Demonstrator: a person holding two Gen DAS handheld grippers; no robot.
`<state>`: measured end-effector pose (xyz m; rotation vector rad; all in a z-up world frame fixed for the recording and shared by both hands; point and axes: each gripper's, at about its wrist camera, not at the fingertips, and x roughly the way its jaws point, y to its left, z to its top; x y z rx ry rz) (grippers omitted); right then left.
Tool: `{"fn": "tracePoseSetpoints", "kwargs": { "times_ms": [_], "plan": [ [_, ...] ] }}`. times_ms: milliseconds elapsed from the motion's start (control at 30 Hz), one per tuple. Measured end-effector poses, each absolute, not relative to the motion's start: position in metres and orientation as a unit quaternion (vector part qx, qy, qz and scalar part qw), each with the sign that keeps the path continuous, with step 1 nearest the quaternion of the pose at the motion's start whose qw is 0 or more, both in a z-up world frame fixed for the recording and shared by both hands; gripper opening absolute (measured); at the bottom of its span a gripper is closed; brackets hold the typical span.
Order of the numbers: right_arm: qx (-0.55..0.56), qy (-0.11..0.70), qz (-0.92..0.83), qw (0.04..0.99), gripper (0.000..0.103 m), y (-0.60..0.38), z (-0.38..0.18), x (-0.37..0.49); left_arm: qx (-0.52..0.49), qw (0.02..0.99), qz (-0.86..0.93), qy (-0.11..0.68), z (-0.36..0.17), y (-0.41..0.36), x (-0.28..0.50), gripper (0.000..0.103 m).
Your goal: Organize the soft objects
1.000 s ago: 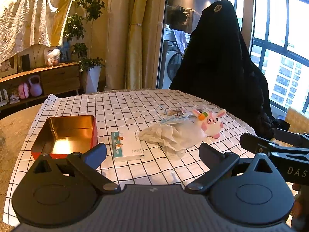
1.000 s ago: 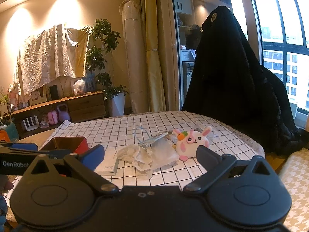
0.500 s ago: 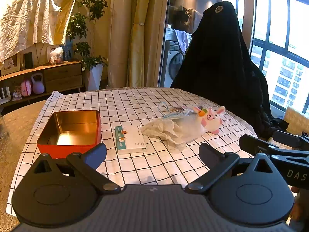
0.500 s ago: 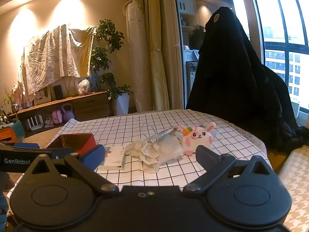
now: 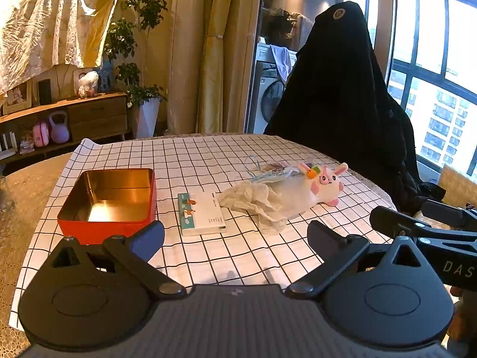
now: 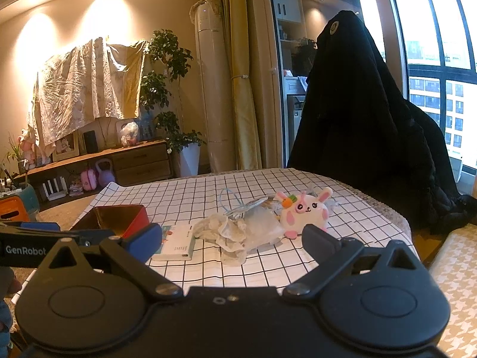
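A pink-and-white plush bunny (image 5: 326,183) (image 6: 304,210) lies on the checked tablecloth (image 5: 193,155) at the right. A crumpled white cloth (image 5: 262,201) (image 6: 235,229) lies against it, with a face mask with blue loops (image 5: 268,171) (image 6: 241,205) behind. A white tissue pack (image 5: 201,217) (image 6: 176,241) lies to their left. An open red tin (image 5: 110,200) (image 6: 119,217) stands further left, with nothing in it. My left gripper (image 5: 235,235) is open over the near table edge. My right gripper (image 6: 232,237) is open too, short of the cloth.
A chair draped in a black coat (image 5: 342,104) (image 6: 366,119) stands behind the table's far right. The right gripper's body (image 5: 423,229) shows at the left view's right edge. A sideboard (image 5: 74,116), plants and a curtain are beyond.
Both cameras have risen and pulled back a little, so the table objects sit lower and further off in view. Nothing on the table has moved; both grippers remain open.
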<state>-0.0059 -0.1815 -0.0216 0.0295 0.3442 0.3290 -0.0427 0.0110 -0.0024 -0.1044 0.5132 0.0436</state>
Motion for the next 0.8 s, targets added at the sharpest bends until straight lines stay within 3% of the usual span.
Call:
{"fn": "tracePoseSetpoints", "kwargs": {
  "times_ms": [800],
  "plan": [
    [0.008, 0.203, 0.171, 0.964, 0.097, -0.181, -0.026, 0.046, -0.05, 0.961, 0.001, 0.271, -0.015, 0.014, 0.029, 0.103]
  ]
}}
